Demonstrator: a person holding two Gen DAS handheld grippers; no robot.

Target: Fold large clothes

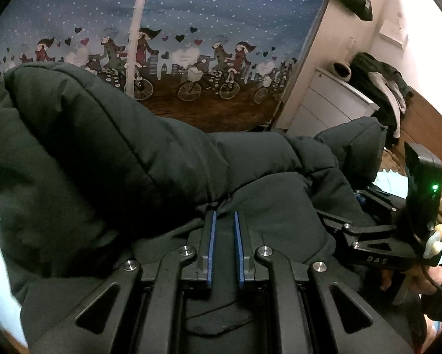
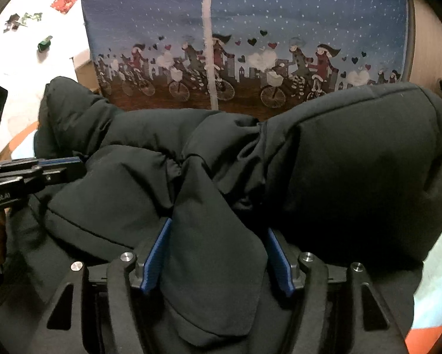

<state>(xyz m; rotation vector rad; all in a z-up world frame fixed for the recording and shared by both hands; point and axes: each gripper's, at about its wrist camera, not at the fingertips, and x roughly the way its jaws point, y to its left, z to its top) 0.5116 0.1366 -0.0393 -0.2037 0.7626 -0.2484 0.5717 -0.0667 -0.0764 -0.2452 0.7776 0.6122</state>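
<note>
Right, dark puffy jacket [image 1: 109,153] heaped in front of blue cyclist-print cloth [image 2: 280,23], left gripper [image 1: 224,216] pinched on 1 fold of it, right gripper [image 2: 219,230] jaws parted with jacket flap between them.

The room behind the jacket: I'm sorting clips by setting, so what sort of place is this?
Probably a bedroom at home. The dark puffer jacket lies on a bed-like surface covered by a blue spread printed with cyclists, and a white chest of drawers heaped with clothes stands beside it.
</note>
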